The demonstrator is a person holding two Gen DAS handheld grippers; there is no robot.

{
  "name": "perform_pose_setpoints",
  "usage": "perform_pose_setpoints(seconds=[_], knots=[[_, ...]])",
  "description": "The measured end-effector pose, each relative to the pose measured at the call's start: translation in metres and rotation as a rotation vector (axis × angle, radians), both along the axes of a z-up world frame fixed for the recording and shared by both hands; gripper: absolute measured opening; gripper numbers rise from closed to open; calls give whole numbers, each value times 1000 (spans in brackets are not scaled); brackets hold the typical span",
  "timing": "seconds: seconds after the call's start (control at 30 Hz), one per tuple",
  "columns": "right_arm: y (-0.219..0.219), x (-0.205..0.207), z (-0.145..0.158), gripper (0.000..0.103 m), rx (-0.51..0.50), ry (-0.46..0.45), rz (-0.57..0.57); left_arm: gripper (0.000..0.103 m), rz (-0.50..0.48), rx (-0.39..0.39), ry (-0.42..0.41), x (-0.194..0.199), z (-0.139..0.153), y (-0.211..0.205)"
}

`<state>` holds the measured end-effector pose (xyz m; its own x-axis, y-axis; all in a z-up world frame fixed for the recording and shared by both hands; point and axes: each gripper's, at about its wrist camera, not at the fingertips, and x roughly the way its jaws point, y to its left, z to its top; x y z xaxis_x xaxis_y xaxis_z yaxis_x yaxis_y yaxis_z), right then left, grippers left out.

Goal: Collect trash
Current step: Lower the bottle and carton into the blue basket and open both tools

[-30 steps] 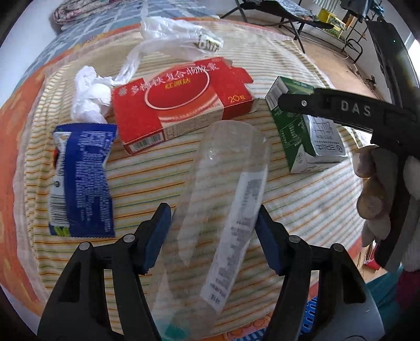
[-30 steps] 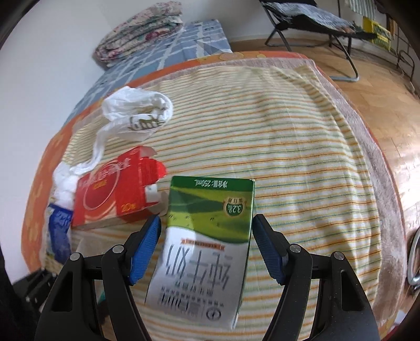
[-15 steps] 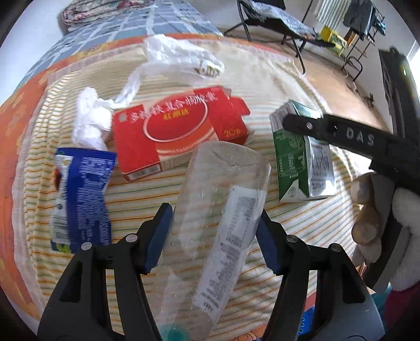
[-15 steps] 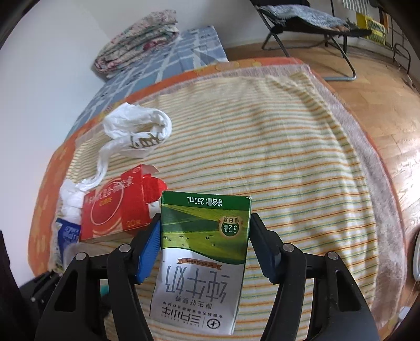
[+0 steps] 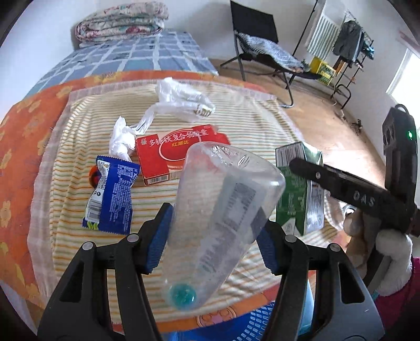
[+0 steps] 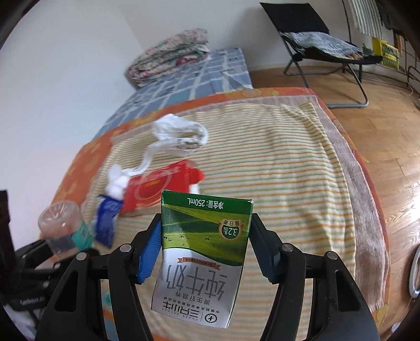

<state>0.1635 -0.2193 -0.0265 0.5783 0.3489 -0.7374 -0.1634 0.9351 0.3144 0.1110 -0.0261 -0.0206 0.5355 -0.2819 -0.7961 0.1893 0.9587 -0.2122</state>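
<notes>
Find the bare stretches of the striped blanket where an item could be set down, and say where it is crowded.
Free: the striped blanket right of the red box and plastic bag, out to its fringed edge. Crowded: the left side, where bag, tissue, red box and blue wrapper cluster.

A bed covered by a striped blanket (image 5: 78, 157) over an orange flowered sheet (image 5: 21, 131) carries the litter. Ahead of the left gripper (image 5: 212, 236) lie a red box (image 5: 168, 154), a blue snack wrapper (image 5: 113, 194) to its left, a crumpled white tissue (image 5: 119, 139) and, farthest ahead, a clear plastic bag (image 5: 181, 102). A folded quilt (image 5: 120, 23) sits at the bed's far end.
</notes>
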Motion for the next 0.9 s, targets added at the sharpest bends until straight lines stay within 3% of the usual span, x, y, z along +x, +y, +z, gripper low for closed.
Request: perform_pose_setpoints(seconds=[0.37, 0.67, 0.9], knots=[[8, -72, 25, 63, -12, -105, 82, 59, 3, -55, -42, -54, 19, 2], [3, -123, 19, 63, 19, -108, 112, 58, -27, -93, -77, -103, 34, 0], [2, -151, 4, 63, -7, -101, 130, 58, -49, -77, -63, -134, 24, -4]])
